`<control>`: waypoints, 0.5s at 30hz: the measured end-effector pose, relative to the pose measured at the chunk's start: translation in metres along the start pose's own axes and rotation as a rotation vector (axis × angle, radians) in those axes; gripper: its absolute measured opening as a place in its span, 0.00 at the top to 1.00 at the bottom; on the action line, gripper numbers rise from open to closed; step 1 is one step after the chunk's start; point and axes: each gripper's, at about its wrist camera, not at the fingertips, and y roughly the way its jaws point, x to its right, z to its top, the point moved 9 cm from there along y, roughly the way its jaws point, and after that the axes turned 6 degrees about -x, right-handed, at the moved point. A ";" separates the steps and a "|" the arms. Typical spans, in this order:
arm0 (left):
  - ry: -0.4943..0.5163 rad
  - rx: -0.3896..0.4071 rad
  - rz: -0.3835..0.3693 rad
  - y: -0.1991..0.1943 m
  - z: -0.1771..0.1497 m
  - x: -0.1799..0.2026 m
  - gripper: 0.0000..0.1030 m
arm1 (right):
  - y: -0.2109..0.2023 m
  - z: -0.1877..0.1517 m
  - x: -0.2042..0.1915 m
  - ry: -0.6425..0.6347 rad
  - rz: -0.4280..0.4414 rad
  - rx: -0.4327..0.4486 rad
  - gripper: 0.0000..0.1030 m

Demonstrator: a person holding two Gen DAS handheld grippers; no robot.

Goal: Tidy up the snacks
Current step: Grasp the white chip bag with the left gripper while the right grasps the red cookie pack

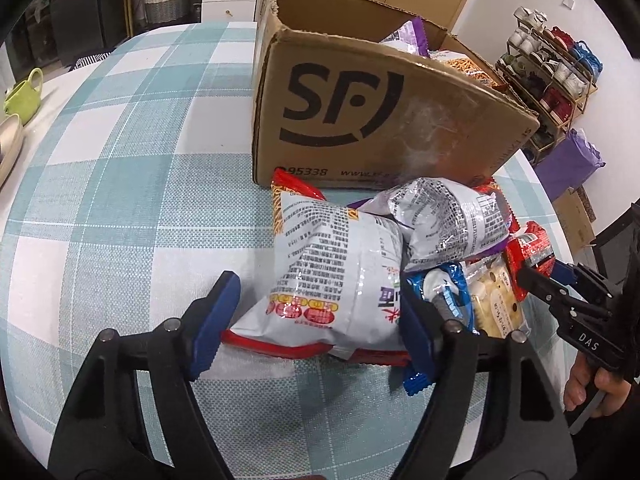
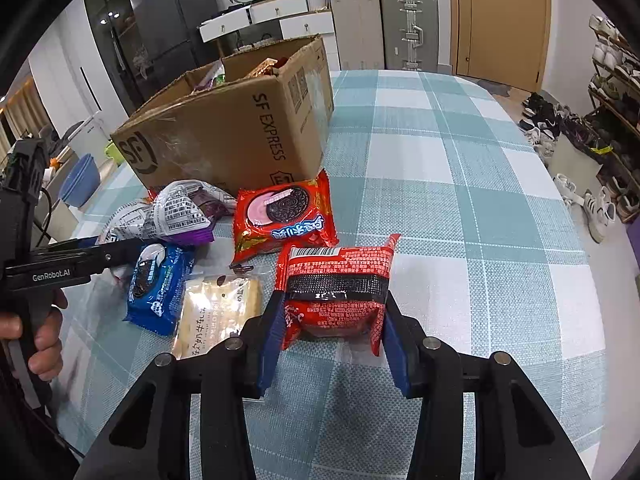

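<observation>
Checked tablecloth (image 1: 120, 208) | cardboard box (image 1: 360, 120) contents mostly hidden | purple-edged packet (image 2: 180, 216) half-buried

L hand-held gripper (image 1: 316, 316) points steeply down, blue pads either side of a white snack bag (image 1: 340, 276); far pad touches, near pad prob. just clear. R hand-held gripper (image 2: 330, 336) also angled down, pads pressed on a red packet (image 2: 340, 284). A hand (image 2: 36, 336) grips each trigger handle.

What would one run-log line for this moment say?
left gripper: around white bag | right gripper: shut on red packet | box: open
</observation>
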 end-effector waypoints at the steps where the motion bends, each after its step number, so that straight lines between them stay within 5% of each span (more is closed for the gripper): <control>1: -0.005 0.008 0.001 0.000 0.001 -0.001 0.28 | -0.002 0.000 0.001 0.002 -0.002 0.006 0.56; 11: 0.007 0.045 0.016 -0.005 -0.002 -0.002 0.32 | -0.026 -0.001 0.008 0.041 0.039 0.070 0.57; 15: 0.013 0.077 0.012 -0.012 -0.006 -0.001 0.43 | -0.030 -0.001 0.005 0.033 0.046 0.080 0.57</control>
